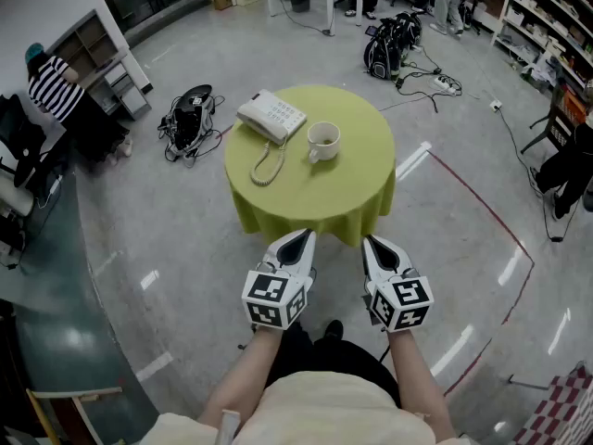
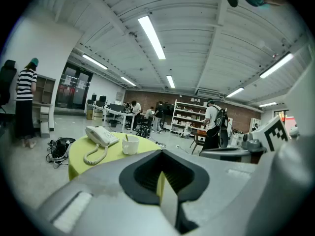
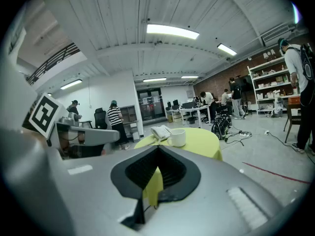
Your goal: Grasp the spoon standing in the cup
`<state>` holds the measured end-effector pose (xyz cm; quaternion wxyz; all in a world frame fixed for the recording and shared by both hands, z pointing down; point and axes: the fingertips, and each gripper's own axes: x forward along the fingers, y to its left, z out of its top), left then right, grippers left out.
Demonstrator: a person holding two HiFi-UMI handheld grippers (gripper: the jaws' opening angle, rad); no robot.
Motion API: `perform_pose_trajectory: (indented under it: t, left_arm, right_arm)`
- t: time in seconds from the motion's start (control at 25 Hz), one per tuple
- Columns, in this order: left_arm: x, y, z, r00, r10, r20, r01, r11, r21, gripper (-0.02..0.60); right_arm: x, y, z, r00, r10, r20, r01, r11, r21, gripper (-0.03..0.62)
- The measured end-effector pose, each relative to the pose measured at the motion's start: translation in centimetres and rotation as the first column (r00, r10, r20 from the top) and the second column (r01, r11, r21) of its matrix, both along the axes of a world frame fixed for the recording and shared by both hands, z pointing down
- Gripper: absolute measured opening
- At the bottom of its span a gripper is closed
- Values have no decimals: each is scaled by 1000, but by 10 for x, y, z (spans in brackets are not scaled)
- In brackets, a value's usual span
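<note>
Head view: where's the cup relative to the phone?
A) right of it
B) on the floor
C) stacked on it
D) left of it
A: the cup stands on the table, just right of the phone and apart from it.

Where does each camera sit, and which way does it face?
Head view: on the person's head, looking down at the green table; shows both forearms, left gripper and right gripper.
Left gripper view: on that gripper, facing the table over its shut jaws.
Right gripper view: likewise, over its own shut jaws.
Shared: all show the cup and telephone.
</note>
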<state>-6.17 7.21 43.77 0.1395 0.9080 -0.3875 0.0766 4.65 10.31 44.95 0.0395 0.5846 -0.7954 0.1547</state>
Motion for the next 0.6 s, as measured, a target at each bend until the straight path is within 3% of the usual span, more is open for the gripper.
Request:
perform_pose_trajectory:
  t: [0.6]
  left_arm:
    - [-5,-4,4,997,-72,-10,72,997,-18,0]
  right_arm:
    - [0,-2,-4,998,-52,25,52,999,5,2]
